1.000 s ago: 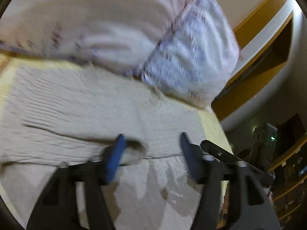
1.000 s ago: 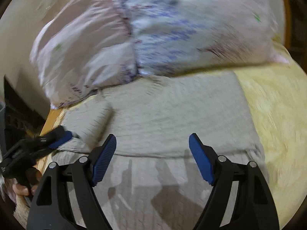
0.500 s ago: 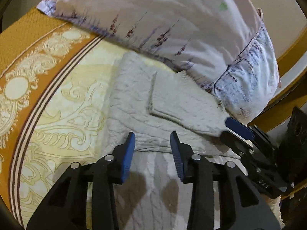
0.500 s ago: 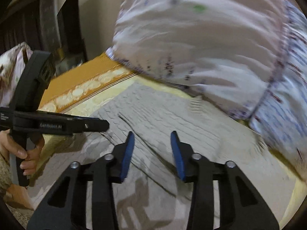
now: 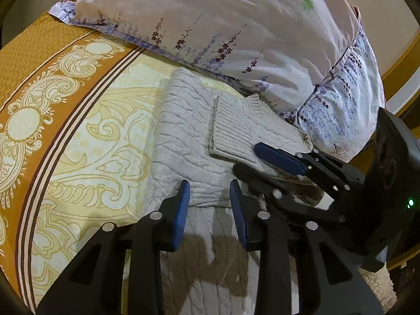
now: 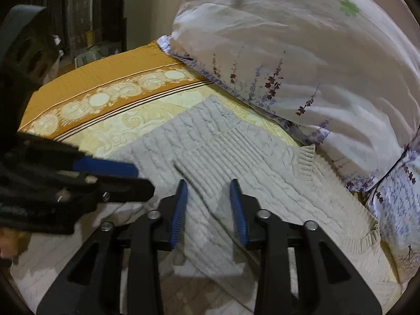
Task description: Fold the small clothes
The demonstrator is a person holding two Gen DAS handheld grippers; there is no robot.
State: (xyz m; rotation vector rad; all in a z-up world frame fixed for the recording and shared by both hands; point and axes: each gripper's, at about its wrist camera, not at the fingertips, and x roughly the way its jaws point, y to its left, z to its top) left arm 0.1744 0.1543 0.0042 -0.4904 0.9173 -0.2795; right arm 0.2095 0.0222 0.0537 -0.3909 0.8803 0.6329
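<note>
Because the pale grey cable-knit sweater [image 5: 189,141] is thick, soft wool, it should handle as light and floppy: it will sag and drag rather than slide, and a pinch on one layer may lift only that layer. It lies on the yellow and ochre patterned bedspread [image 5: 86,136], its far end against the white pillow printed with purple flower sprigs [image 5: 236,34], with one ribbed sleeve [image 5: 236,134] folded across the body. The folded edges look like the best holds, where the pads can bite through both layers.

The left tongs [image 5: 210,204] are closing over the near fold edge, knit between the blue pads, though firm pressure is not evident. The right tongs [image 6: 208,204] are closing too, with the sleeve's knit between the pads; whether they already pinch it I cannot tell.

From the left wrist, the right tongs show side-on at the sleeve's near end, one blue pad lying over the knit. Only the right wrist view shows the ribbed hem [image 6: 307,157] beside the pillow, the sweater's long right edge and the left tongs coming in from the left.
</note>
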